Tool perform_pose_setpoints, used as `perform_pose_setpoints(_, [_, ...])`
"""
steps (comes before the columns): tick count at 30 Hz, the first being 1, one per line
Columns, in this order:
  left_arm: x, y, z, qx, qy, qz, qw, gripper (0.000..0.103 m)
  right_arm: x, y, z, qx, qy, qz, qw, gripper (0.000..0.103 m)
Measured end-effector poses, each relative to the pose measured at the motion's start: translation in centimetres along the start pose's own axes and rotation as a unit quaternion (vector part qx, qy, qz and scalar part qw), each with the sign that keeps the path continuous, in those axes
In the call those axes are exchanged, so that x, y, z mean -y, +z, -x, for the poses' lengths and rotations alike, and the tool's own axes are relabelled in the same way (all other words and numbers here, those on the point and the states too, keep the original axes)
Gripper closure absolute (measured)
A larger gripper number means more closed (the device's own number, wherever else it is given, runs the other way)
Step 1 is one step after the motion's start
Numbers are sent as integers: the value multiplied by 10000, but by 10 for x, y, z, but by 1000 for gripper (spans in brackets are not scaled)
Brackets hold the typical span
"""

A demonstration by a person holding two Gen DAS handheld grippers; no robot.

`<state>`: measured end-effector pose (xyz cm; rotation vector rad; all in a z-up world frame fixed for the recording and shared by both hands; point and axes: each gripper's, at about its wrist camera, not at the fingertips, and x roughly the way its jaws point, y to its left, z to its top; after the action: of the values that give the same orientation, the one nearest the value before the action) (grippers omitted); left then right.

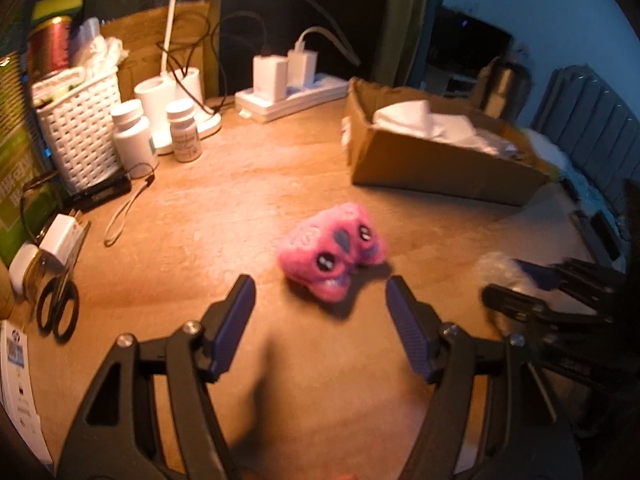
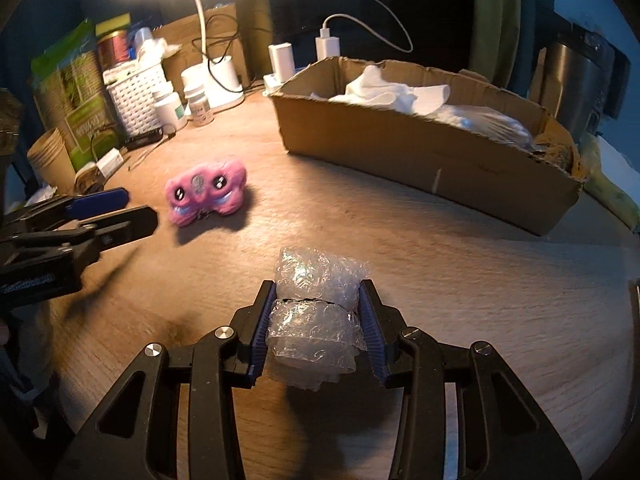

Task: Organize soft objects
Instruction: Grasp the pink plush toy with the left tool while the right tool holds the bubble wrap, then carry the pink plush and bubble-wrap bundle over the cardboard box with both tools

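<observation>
A pink plush toy (image 1: 334, 254) with black eyes lies on the wooden table, also seen in the right wrist view (image 2: 206, 192). My left gripper (image 1: 320, 296) stands open just short of it, blue pads either side, nothing between them. My right gripper (image 2: 318, 302) is shut on a crumpled wad of clear bubble wrap (image 2: 316, 320), held a little above the table. From the left wrist view the bubble wrap (image 1: 498, 270) and right gripper appear at the right edge. The left gripper (image 2: 116, 206) shows at the left of the right wrist view.
An open cardboard box (image 2: 420, 152) holding white soft material stands at the back right. Along the back left are a white woven basket (image 1: 80, 136), pill bottles (image 1: 132, 136), a lamp base (image 1: 188, 120) and a power strip (image 1: 288, 96). Scissors (image 1: 58, 308) lie front left.
</observation>
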<state>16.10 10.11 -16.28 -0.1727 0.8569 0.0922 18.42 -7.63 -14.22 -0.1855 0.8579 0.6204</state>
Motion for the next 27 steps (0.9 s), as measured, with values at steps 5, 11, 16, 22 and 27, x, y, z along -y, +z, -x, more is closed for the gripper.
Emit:
perform_pose_setpoints(5, [-1,13,-21,-105,15,38,9999,34,13,8,-1,56,61,-30,10000,59])
perform_pose_setpoints(11, [2,15,-44,-309,151,-72,9994,29,32,14,-8,62,123,-189,9997,60])
perform_pose_setpoints(16, [9,17,-50,-273,219,-315,9989,26,36,18,-14,65,193,-209,9996,60])
perform_pose_setpoints(22, [13,15,-46,-201,172,-426,9987,52,39,20,-17,82,253,-248,9993,59])
perform_pose_setpoints(27, [11,13,-42,-160,-162,-410,9989,61,40,20,-16,76,218,-263,9994,59])
